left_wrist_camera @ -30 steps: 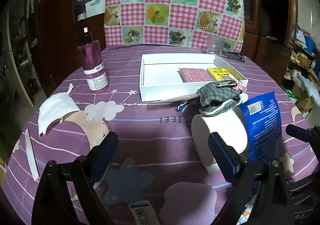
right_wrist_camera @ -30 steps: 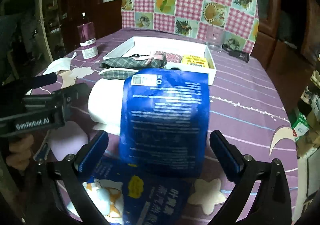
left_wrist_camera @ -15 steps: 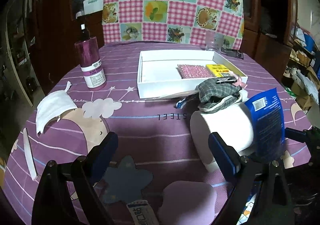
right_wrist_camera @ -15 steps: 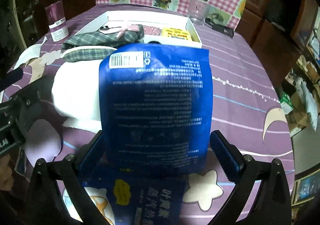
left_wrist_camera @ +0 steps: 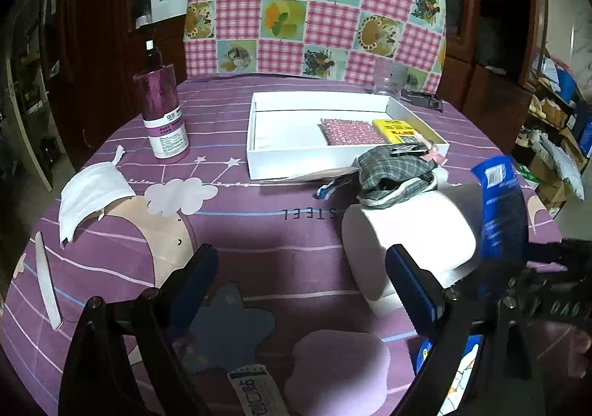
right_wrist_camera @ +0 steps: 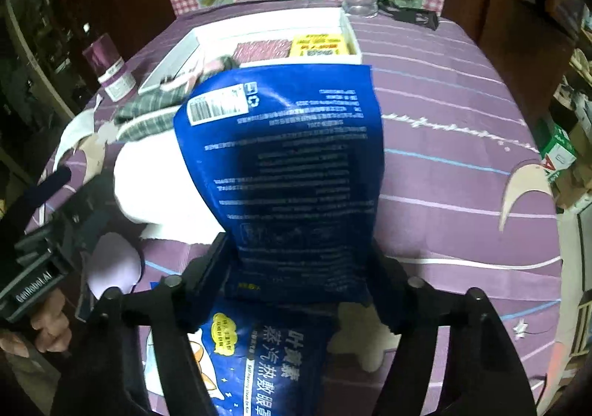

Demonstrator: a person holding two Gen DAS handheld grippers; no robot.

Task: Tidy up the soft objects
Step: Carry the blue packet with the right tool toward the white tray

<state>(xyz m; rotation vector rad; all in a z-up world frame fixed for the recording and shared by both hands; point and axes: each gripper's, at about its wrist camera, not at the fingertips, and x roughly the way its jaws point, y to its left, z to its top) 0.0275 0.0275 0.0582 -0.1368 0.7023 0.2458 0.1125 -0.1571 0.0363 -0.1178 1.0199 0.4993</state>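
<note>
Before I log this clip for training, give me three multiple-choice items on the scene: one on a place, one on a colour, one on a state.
1. Where does the yellow packet lie?
A. in the white tray
B. on the face mask
C. under the bottle

2. What colour is the pouch in the right gripper?
A. green
B. blue
C. red

3. How is the left gripper?
A. shut on the paper roll
B. shut on the mask
C. open, holding nothing

Answers: 1 A, it sits inside the tray beside the pink pad; 2 B, blue printed film; 3 C, its fingers stand wide apart over the tablecloth.
</note>
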